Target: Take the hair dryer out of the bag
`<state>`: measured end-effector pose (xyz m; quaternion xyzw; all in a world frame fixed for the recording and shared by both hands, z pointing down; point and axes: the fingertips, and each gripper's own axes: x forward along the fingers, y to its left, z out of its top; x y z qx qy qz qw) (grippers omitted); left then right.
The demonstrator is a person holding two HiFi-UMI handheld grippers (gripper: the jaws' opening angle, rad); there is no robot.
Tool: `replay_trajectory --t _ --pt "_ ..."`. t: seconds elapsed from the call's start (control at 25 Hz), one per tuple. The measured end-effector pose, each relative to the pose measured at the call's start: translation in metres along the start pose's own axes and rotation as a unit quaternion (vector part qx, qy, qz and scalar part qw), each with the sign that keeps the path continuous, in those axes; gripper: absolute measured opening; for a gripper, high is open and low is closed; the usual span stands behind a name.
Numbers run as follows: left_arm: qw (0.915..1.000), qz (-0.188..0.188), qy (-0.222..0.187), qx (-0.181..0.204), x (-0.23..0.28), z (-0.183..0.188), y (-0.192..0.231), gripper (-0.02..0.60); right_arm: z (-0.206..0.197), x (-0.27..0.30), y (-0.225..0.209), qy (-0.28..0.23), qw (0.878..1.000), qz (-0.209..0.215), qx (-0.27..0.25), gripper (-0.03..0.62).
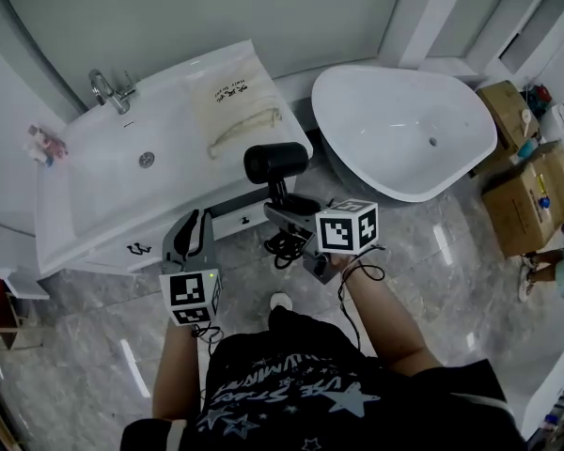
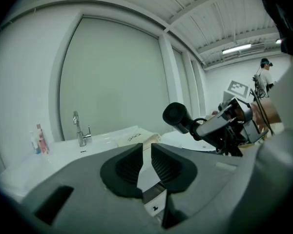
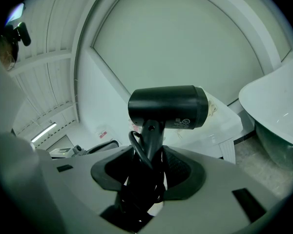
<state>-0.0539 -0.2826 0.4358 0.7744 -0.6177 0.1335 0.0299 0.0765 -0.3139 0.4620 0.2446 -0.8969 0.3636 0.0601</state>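
My right gripper (image 1: pixel 280 212) is shut on the handle of the black hair dryer (image 1: pixel 275 163), which it holds upright in the air in front of the white vanity (image 1: pixel 85 242). In the right gripper view the dryer (image 3: pixel 168 106) stands above the jaws (image 3: pixel 149 162), and its coiled black cord (image 3: pixel 139 189) is bunched between them. The cream drawstring bag (image 1: pixel 240 120) lies flat on the countertop behind the dryer. My left gripper (image 1: pixel 193 222) hangs to the dryer's left; its jaws (image 2: pixel 146 151) stand closed to a thin slit with nothing between them.
A sink basin (image 1: pixel 122 163) with a chrome tap (image 1: pixel 108 90) fills the vanity's left part, with small bottles (image 1: pixel 42 144) at its far left. A white bathtub (image 1: pixel 404 130) stands to the right, with cardboard boxes (image 1: pixel 526 195) beyond it. Another person (image 1: pixel 555 271) is at the right edge.
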Motion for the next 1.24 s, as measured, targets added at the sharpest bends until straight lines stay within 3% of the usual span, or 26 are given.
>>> replay_trajectory --t 0.52,0.92,1.24 --pt "0.9983 0.024 0.027 -0.045 -0.15 -0.071 0.023 0.028 -0.092 0.015 0.102 0.039 0.999 0.005 -0.032 0.184" --pt "0.998 0.007 0.03 -0.055 -0.248 -0.102 0.003 0.025 -0.161 -0.018 0.17 0.041 0.998 -0.011 -0.041 0.184" --pt "0.9979 -0.001 0.033 -0.055 -0.327 -0.132 -0.01 0.025 -0.239 -0.051 0.218 0.046 0.998 -0.03 -0.026 0.184"
